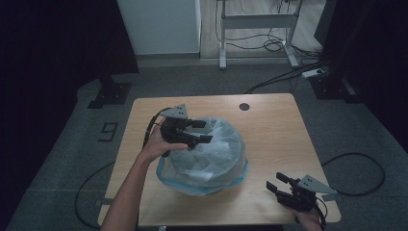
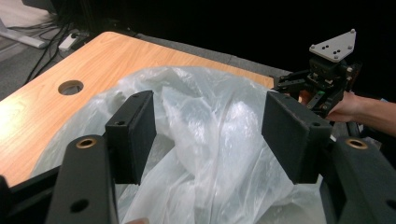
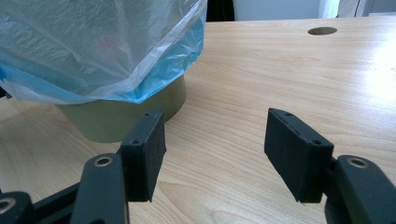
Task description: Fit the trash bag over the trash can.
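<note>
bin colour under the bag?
Olive green bin, clearest in the right gripper view below the bag hem.

Bag [image 1: 211,154] lines bin [image 3: 126,116] (mid-table [image 1: 274,139]).

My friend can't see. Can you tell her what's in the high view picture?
A bin covered by a clear plastic bag stands on a wooden table. The left hand-held gripper reaches over the bag, jaws apart; the right hand-held gripper waits near the table's corner.
</note>
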